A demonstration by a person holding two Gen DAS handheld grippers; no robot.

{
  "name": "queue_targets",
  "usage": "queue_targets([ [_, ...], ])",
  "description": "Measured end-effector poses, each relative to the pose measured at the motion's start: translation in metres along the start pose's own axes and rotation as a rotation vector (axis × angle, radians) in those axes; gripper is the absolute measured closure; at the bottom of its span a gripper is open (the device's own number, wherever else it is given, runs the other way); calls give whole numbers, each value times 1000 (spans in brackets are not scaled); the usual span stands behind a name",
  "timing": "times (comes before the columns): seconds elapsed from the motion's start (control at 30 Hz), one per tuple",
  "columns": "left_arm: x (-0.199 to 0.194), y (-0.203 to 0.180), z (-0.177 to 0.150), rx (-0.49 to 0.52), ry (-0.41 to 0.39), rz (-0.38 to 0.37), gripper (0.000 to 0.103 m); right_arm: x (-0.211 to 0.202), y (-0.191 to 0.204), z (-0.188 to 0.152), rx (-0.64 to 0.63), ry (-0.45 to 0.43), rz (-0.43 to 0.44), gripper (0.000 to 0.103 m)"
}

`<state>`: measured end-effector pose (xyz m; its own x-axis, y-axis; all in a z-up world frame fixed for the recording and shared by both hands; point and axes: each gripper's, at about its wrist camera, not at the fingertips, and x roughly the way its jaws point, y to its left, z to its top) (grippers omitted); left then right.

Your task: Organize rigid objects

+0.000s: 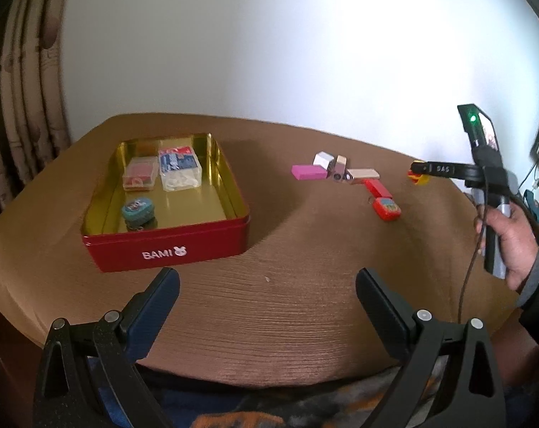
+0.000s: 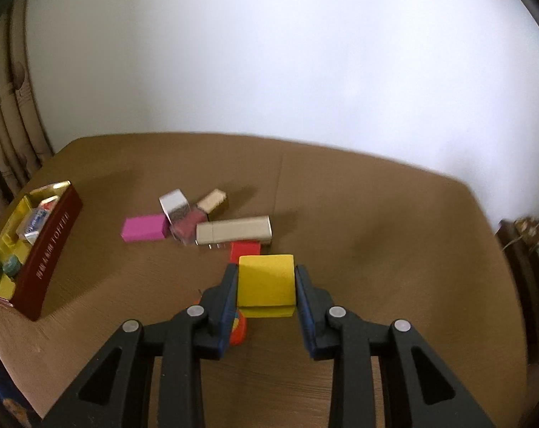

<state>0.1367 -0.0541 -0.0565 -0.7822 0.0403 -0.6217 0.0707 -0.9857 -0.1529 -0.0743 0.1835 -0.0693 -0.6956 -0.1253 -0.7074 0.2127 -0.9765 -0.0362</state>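
The right tool [image 2: 266, 278] clamps a yellow block [image 2: 266, 281], lifted above the table [image 2: 376, 249]. The red tin [image 2: 52, 246] lies far to its left. Carry level, clear the rim, then lower before releasing. The left tool [image 1: 267, 285] gapes wide, idle.

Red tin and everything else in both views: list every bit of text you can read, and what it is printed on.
"BAMI", white, with a small bunny-like logo: front wall of the red tin.
"DAS": black finger of the right hand-held gripper.
Gold lettering on the tin's side wall, right wrist view: too blurred to read.
Print on the blue-and-white packet in the tin: too small.
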Motion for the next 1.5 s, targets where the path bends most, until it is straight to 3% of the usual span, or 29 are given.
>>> queue_targets([
  [0.27,-31,9,-5,-13,-65,4,5,-54,26,32,-43,-62,-59,72],
  [0.63,-34,20,-3,-55,-81,6,5,-104,84,67,-142,-136,-92,72],
  [1.33,-33,33,-2,-108,-87,42,5,-105,205,86,-284,-149,22,72],
  [1.5,-31,66,-1,-259,-64,108,5,-100,225,75,-317,-128,64,72],
])
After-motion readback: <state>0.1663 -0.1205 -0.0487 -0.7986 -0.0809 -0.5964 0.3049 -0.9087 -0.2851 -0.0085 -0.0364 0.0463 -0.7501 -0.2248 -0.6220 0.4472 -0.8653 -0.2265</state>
